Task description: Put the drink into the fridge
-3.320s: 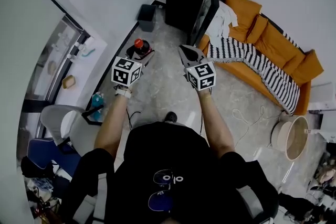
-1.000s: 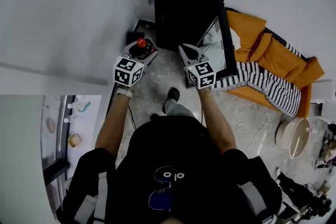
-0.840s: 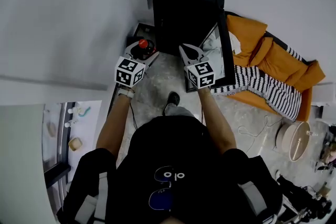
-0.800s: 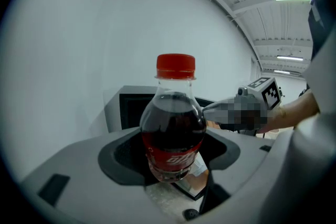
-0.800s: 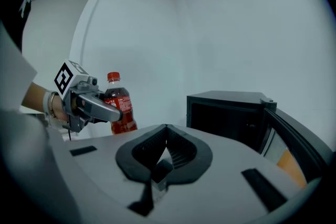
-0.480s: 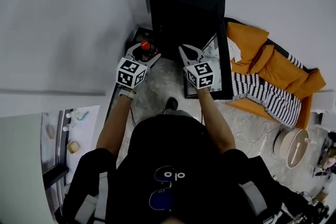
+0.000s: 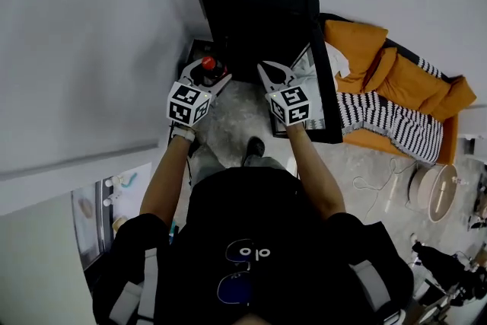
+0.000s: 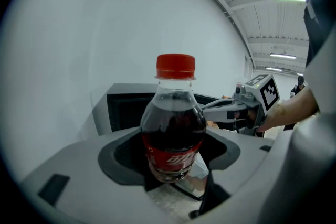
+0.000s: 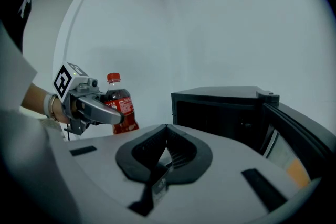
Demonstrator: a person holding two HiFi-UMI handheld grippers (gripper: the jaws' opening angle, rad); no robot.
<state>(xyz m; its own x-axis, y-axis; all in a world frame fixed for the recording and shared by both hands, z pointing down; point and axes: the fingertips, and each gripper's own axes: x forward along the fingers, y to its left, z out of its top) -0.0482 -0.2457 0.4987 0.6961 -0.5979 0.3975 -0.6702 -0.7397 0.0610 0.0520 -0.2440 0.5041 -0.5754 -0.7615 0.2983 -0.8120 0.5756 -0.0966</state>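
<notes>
- The cola bottle (image 8: 173, 128) stands upright between the jaws of the left gripper (image 7: 204, 80), which clamp its lower body at the red label. It is held in the air in front of the fridge, at the left of the opening and not inside.
- The bottle is clear plastic with a rounded shoulder and a red screw cap. Dark cola fills it to about the shoulder, and the neck above is clear.
- The right gripper (image 9: 164, 136) has its jaws brought together with nothing between them. It is held beside the left one, near the edge of the fridge door.
- The fridge (image 7: 262, 4) is a small black box with a flat matte top, set against a plain white wall. Its door (image 7: 326, 80) stands open to the right. The inside is dark, and what it holds cannot be made out.
- The floor (image 7: 228, 118) under the grippers is grey and mottled, like stone.
- An orange sofa (image 7: 396, 76) with plump cushions sits beyond the door. A black-and-white striped throw (image 7: 380, 118) is draped over its seat.
</notes>
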